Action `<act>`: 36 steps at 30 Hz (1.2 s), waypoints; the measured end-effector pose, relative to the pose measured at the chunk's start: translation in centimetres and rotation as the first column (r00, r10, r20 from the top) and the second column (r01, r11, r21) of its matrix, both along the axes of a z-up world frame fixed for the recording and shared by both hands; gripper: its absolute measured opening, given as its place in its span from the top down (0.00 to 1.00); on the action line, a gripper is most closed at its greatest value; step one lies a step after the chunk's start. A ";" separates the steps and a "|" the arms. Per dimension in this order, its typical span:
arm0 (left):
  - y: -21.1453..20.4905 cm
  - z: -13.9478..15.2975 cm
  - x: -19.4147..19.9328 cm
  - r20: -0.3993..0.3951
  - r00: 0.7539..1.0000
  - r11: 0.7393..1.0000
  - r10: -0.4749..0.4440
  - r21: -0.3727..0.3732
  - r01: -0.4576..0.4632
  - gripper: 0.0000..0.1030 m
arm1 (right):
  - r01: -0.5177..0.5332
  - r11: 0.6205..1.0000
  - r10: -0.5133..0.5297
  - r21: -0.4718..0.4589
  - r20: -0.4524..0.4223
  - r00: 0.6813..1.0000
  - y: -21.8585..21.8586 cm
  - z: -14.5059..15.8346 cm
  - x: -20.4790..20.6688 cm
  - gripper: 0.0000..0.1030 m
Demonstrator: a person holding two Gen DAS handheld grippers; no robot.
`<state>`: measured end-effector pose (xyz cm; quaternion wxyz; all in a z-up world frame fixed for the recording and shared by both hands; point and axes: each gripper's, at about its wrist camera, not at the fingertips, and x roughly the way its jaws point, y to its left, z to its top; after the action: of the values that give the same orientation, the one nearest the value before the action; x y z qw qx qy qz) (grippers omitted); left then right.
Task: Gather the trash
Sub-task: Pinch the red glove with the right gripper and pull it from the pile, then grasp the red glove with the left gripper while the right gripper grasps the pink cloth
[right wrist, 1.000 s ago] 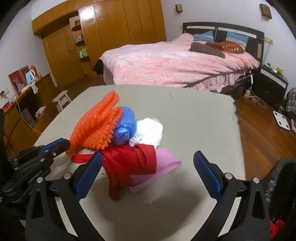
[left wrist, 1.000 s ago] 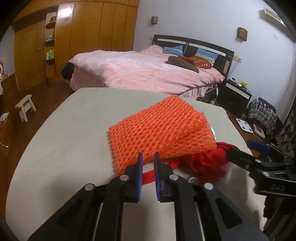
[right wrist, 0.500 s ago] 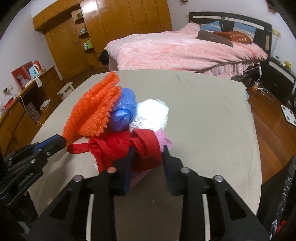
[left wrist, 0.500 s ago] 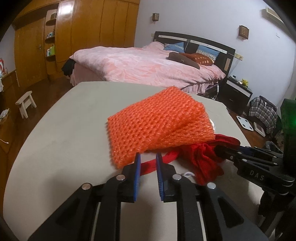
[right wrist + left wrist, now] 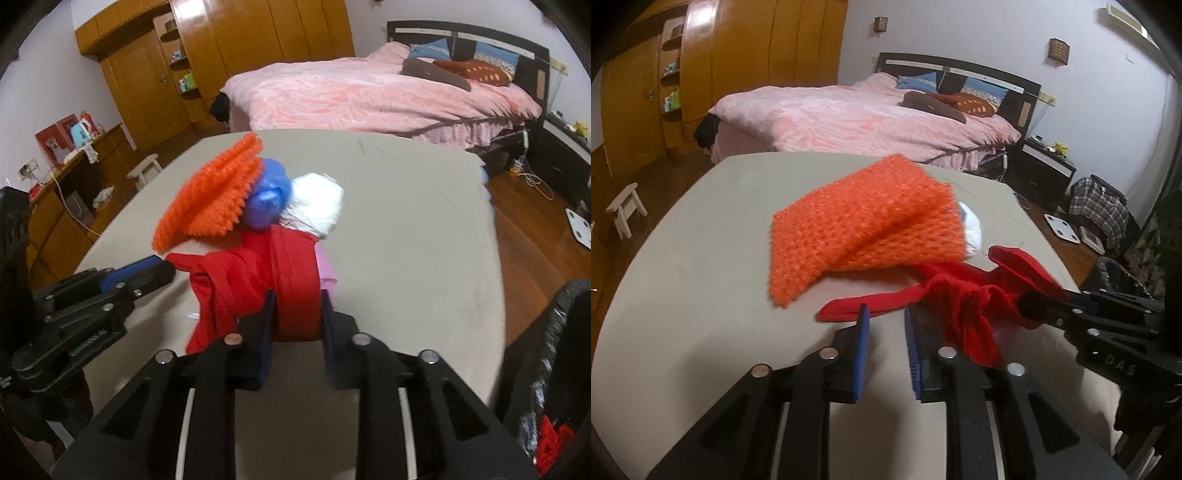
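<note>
Left gripper (image 5: 884,314): near table edge, angled downward, jaws opening, nothing pressed between them.
Right gripper (image 5: 295,299): angled downward, jaws clamping red cloth (image 5: 295,273), easing apart.

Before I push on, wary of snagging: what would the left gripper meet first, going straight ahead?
Probably the red cloth strip: its end lies just past the opening left gripper, nothing gripped. Behind: orange foam net.

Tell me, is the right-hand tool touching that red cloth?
Touching. The right wrist view shows the right tool with the red cloth bunched between its pads.
</note>
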<state>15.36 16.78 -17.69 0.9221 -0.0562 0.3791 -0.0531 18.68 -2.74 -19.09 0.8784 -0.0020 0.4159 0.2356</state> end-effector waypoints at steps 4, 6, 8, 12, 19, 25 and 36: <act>-1.0 0.5 -0.3 0.016 1.000 1.000 -0.022 -0.009 0.022 0.60 | 0.036 0.999 -0.036 -0.005 0.000 0.999 -1.6 0.2 -0.1 0.56; -1.5 0.9 -0.3 0.028 0.999 0.999 -0.037 -0.014 0.038 0.57 | 0.061 0.998 -0.061 -0.004 0.012 0.998 -2.6 0.6 -0.2 0.50; -2.1 1.0 -0.1 0.037 0.998 0.998 -0.057 -0.017 0.058 0.57 | 0.078 0.997 -0.078 -0.010 0.021 0.997 -3.3 0.8 -0.2 0.49; -3.4 0.7 0.9 0.036 0.995 0.996 -0.088 -0.021 0.089 0.57 | 0.113 0.994 -0.113 -0.011 0.021 0.993 -4.7 0.6 0.1 0.48; -5.2 -0.6 2.7 0.006 0.991 0.989 -0.137 -0.047 0.137 0.92 | 0.126 0.992 -0.126 -0.009 0.009 0.992 -5.4 0.1 0.2 0.48; -3.7 0.4 2.1 0.056 0.995 0.995 -0.080 -0.058 0.083 0.95 | 0.116 0.993 -0.115 -0.005 0.015 0.993 -5.1 0.3 0.0 0.48; 2.8 4.3 -2.0 0.151 0.987 0.997 0.060 -0.059 -0.052 0.95 | 0.052 0.999 -0.052 -0.001 0.003 0.999 -1.8 -0.2 -1.0 0.36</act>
<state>13.34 19.58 -13.40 0.9477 -0.0881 0.3038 -0.0417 17.70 -4.59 -19.26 0.8848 0.0079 0.4148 0.2124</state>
